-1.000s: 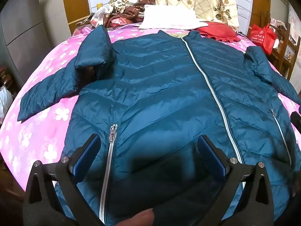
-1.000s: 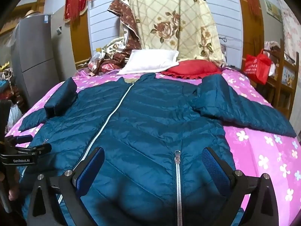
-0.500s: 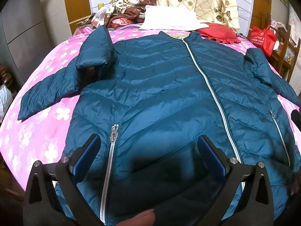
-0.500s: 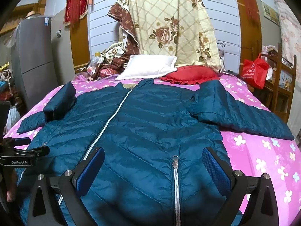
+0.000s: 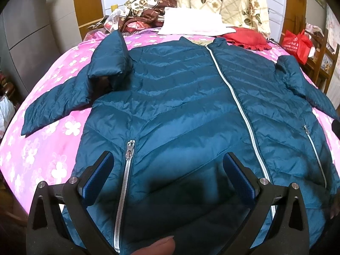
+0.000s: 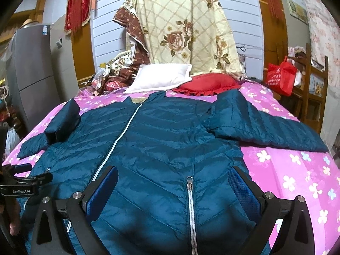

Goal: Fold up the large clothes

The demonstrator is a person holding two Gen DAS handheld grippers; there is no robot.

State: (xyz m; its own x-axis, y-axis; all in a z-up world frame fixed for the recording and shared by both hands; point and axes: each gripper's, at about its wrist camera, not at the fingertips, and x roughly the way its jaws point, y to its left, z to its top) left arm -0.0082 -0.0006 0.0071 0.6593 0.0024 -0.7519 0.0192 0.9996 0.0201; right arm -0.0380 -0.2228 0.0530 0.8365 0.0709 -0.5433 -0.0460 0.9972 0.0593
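Observation:
A large teal quilted jacket (image 5: 180, 106) lies front up, zipped, on the pink flowered bed (image 5: 42, 148); it also shows in the right wrist view (image 6: 165, 140). Its left sleeve (image 5: 63, 99) is bent near the shoulder. Its right sleeve (image 6: 265, 127) stretches out to the right. My left gripper (image 5: 167, 170) is open and empty over the hem by the left pocket zip (image 5: 125, 182). My right gripper (image 6: 173, 187) is open and empty over the right pocket zip (image 6: 190, 208). The left gripper's body shows in the right wrist view (image 6: 23, 184).
A white pillow (image 6: 159, 78) and a red cushion (image 6: 210, 84) lie at the head of the bed. A floral quilt (image 6: 184, 31) hangs behind. A red bag (image 6: 280, 76) sits on a wooden shelf at right. A grey cabinet (image 6: 29, 72) stands at left.
Both grippers have tilted slightly, so the views sit a little higher over the jacket. The jacket has not moved, and both grippers stay open.

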